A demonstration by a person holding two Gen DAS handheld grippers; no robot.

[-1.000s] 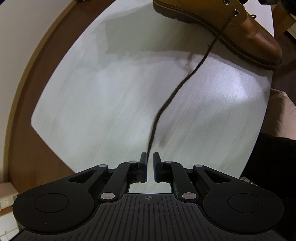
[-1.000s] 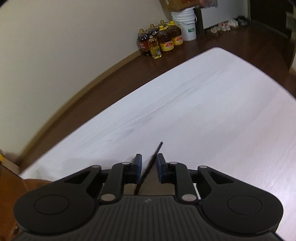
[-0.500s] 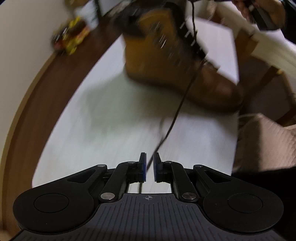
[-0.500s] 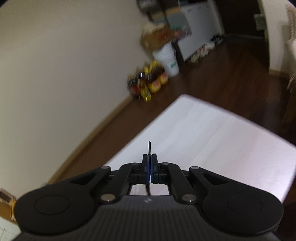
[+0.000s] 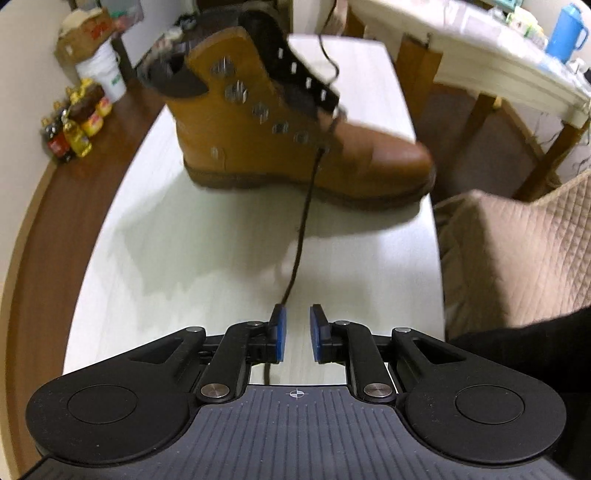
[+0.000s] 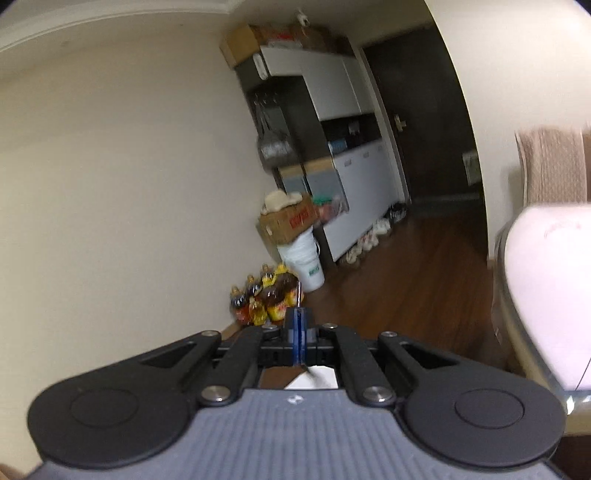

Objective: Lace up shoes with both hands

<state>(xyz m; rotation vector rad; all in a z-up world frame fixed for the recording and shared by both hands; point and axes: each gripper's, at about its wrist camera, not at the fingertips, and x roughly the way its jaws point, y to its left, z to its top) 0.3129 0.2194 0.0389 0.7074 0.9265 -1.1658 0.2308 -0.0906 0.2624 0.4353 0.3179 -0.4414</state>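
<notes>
A tan leather boot point(image 5: 295, 147) stands on the white table point(image 5: 184, 258), toe to the right, tongue open. Its dark lace point(image 5: 303, 221) comes out of a low eyelet and runs down to my left gripper point(image 5: 297, 317). That gripper's jaws are opening; the lace lies loose against the left pad point(image 5: 280, 332), and the pads do not press it. A second strand curls above the boot's top. My right gripper point(image 6: 300, 314) is shut on the lace end, whose stiff tip point(image 6: 298, 293) sticks out past the pads. It is raised and faces the room; the boot is hidden from it.
A beige quilted chair point(image 5: 517, 251) stands at the table's right edge. Oil bottles point(image 5: 74, 125) and a white bucket point(image 5: 103, 74) sit on the dark floor by the wall. Another table point(image 5: 480, 48) with a blue jug point(image 5: 563, 33) is at the back right.
My left jaws have spread and the lace is loose; that view tilted up from the bare table to the boot. My right gripper closed on the lace end and rose, and now faces the room.
</notes>
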